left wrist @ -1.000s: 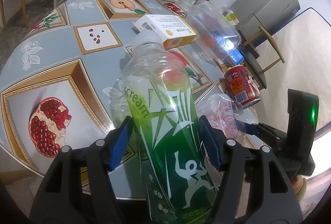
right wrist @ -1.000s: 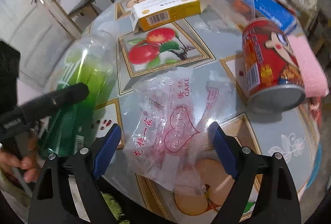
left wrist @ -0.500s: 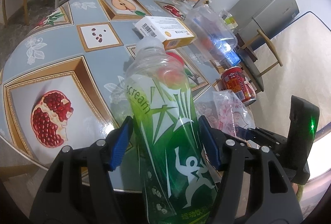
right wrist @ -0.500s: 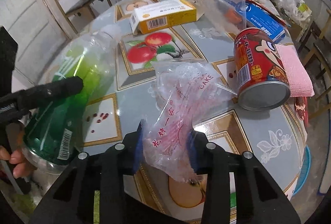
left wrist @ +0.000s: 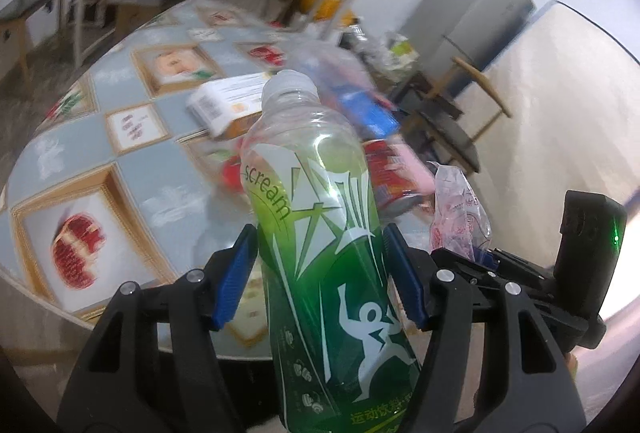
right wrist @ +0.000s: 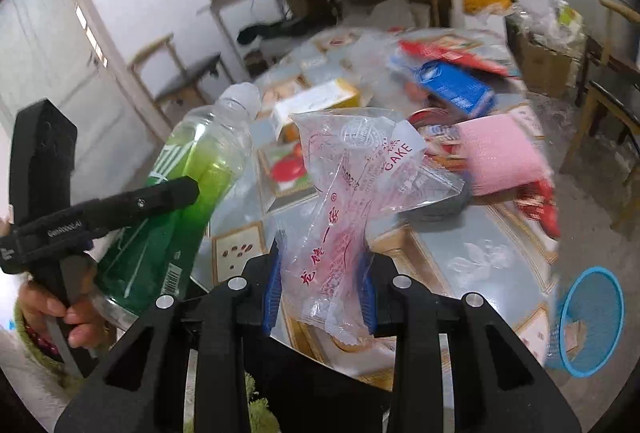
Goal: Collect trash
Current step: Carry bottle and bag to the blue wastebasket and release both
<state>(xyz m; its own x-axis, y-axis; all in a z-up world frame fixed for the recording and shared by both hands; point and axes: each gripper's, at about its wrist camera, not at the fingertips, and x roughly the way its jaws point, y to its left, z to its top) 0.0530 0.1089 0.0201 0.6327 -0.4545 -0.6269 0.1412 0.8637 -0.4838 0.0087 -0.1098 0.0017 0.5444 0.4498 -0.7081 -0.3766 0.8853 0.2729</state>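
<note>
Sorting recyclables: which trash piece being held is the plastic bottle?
The green bottle in the left tool; the right tool grips a clear printed wrapper.

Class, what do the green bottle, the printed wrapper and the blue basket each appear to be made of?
Green bottle: clear glossy plastic; you see through its neck, and a printed film label wraps it.
Printed wrapper: thin transparent plastic film, crinkled and shiny.
Blue basket: probably moulded plastic with a mesh-like wall; blur leaves that open.

black jaws, blue pads, silver screws.
</note>
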